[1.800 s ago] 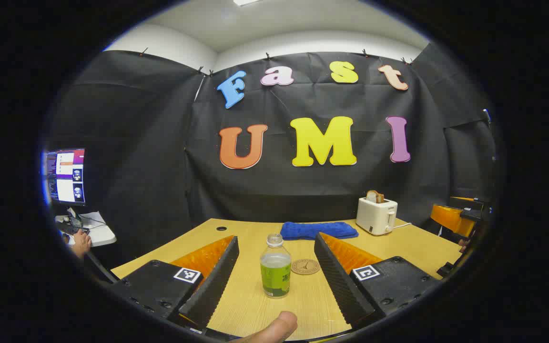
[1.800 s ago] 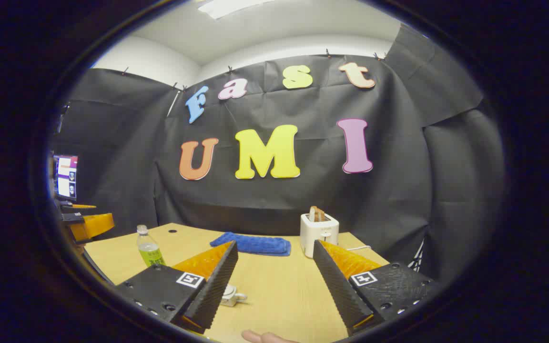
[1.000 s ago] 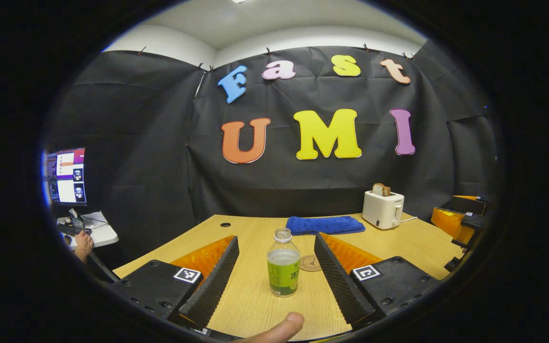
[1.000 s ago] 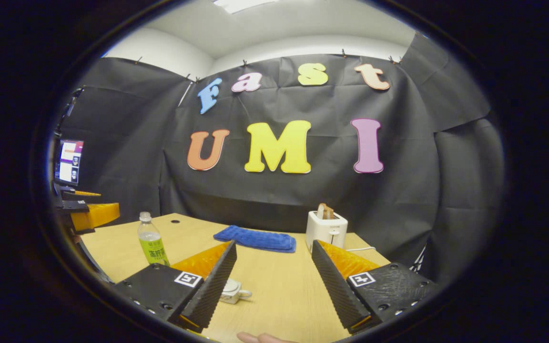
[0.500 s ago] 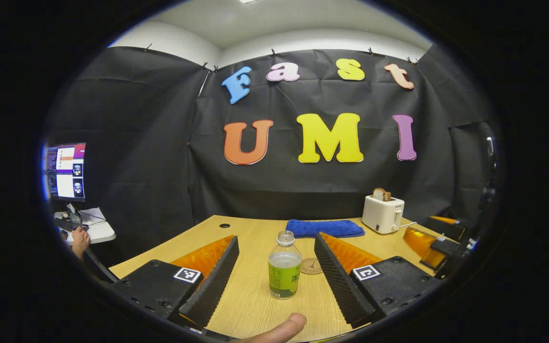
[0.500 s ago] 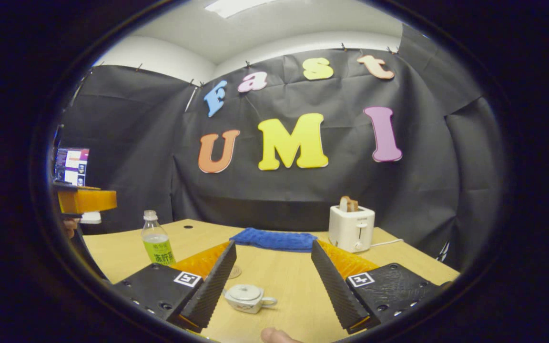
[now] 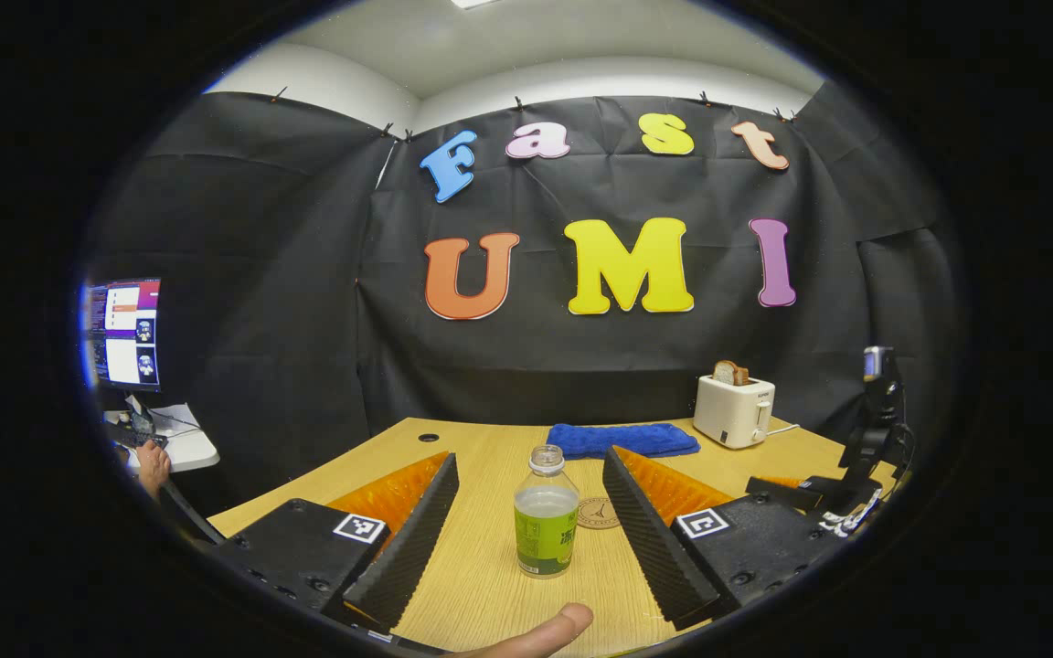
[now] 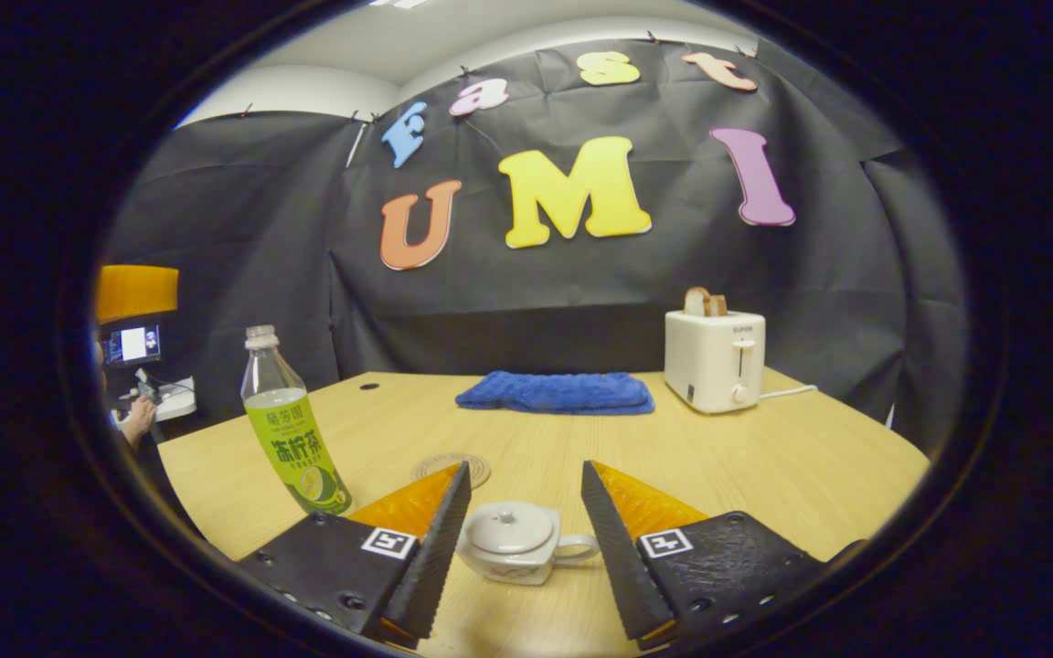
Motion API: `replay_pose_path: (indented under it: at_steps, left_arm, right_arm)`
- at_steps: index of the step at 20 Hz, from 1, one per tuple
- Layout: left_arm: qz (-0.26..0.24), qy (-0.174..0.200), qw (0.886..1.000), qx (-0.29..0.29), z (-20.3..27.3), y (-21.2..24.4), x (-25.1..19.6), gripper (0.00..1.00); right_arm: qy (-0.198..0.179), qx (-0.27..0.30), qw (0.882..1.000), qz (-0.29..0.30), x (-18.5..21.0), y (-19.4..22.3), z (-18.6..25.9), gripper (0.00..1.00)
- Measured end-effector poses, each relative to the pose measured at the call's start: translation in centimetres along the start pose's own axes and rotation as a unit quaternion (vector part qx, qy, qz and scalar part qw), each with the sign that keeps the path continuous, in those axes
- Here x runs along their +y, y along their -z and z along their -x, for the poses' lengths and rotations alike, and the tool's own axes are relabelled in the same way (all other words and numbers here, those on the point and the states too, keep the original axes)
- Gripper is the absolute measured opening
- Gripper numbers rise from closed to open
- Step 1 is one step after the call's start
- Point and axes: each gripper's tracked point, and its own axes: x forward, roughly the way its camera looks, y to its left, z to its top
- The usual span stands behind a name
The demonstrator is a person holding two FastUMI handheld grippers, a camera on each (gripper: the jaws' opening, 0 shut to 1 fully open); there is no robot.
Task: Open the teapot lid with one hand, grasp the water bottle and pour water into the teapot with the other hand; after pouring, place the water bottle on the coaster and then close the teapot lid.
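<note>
A clear water bottle (image 7: 546, 523) with a green label and no cap stands on the wooden table (image 7: 490, 585). It is straight ahead of my open left gripper (image 7: 530, 457), between the lines of its fingers and touching neither. A round coaster (image 7: 596, 513) lies just behind and right of the bottle. In the right gripper view a small white teapot (image 8: 513, 548), lid (image 8: 505, 528) on, sits low between the fingers of my open right gripper (image 8: 526, 470). Neither finger touches it. The bottle (image 8: 293, 439) stands to the left there, with the coaster (image 8: 451, 468) behind the teapot.
A folded blue cloth (image 8: 556, 391) and a white toaster (image 8: 714, 359) holding bread stand at the back of the table. A monitor (image 7: 122, 334) and a person's hand (image 7: 153, 461) are off the table's left. A thumb (image 7: 536, 632) shows at the bottom.
My right gripper has dropped low and swung left and forward, so the teapot now lies between its fingers. The left gripper has barely moved in front of the bottle.
</note>
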Motion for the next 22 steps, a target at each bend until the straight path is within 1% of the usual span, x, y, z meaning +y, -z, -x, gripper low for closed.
replay_pose_path:
  at_steps: [1, 2, 3, 4, 5, 6, 7, 8, 9, 11, 14, 16, 17, 18, 21, 22]
  left_arm:
    - [0.003, 0.001, 1.000, 0.002, -0.2, 0.2, 0.0, 0.99]
    - [0.006, 0.003, 1.000, 0.004, -0.2, 0.3, 0.0, 0.99]
    - [0.008, 0.004, 1.000, 0.006, -0.3, 0.4, 0.0, 0.99]
    - [0.008, 0.003, 1.000, 0.008, -0.4, 0.5, 0.1, 0.99]
    - [0.006, 0.002, 1.000, 0.010, -0.5, 0.6, 0.2, 0.99]
    - [0.006, 0.001, 1.000, 0.012, -0.6, 0.7, 0.3, 0.99]
    - [0.006, 0.001, 1.000, 0.013, -0.6, 0.8, 0.2, 0.99]
    - [0.006, 0.002, 1.000, 0.013, -0.6, 0.9, 0.2, 0.99]
    - [0.005, 0.002, 1.000, 0.012, -0.6, 0.8, 0.2, 0.99]
    - [0.003, 0.002, 1.000, 0.012, -0.6, 0.8, 0.3, 0.99]
    - [0.002, 0.007, 1.000, 0.016, -0.7, 1.1, 0.0, 0.99]
    - [-0.005, 0.014, 1.000, 0.019, -0.9, 1.4, -0.2, 0.99]
    - [-0.011, 0.017, 1.000, 0.020, -1.1, 1.5, -0.2, 0.99]
    - [-0.015, 0.021, 0.999, 0.021, -1.1, 1.8, -0.3, 0.99]
    - [-0.022, 0.041, 0.998, 0.030, -1.5, 2.6, -0.9, 0.99]
    - [-0.021, 0.046, 0.998, 0.030, -1.7, 2.8, -1.0, 0.99]
  right_arm:
    - [0.000, 0.011, 1.000, -0.002, 0.0, 0.5, -0.3, 0.62]
    - [-0.005, 0.014, 1.000, -0.005, 0.4, 0.8, -0.5, 0.53]
    - [-0.013, 0.011, 1.000, -0.004, 0.8, 0.4, -0.4, 0.47]
    - [-0.013, 0.009, 1.000, 0.000, 1.0, 0.3, -0.6, 0.43]
    - [-0.015, 0.007, 1.000, 0.008, 1.1, 0.6, -0.5, 0.28]
    - [-0.018, 0.004, 1.000, 0.020, 1.4, 0.7, -0.6, 0.26]
    - [-0.025, 0.002, 0.999, 0.033, 1.6, 0.8, -0.5, 0.27]
    - [-0.027, -0.001, 0.999, 0.042, 1.9, 1.0, -0.8, 0.24]
    - [-0.029, -0.005, 0.998, 0.050, 1.9, 0.8, -0.9, 0.06]
    - [-0.035, -0.006, 0.998, 0.059, 1.9, 1.0, -1.0, 0.10]
    - [-0.037, 0.001, 0.998, 0.052, 1.8, 1.1, -1.1, 0.10]
    - [-0.036, 0.001, 0.998, 0.060, 2.1, 1.0, -1.0, 0.10]
    - [-0.028, -0.004, 0.997, 0.070, 1.7, 0.8, -1.2, 0.10]
    - [-0.028, -0.009, 0.997, 0.070, 1.6, 0.7, -1.3, 0.01]
    - [-0.032, -0.016, 0.997, 0.068, 2.1, 0.1, -1.3, 0.00]
    - [-0.032, -0.027, 0.997, 0.070, 2.0, -0.8, -1.0, 0.00]
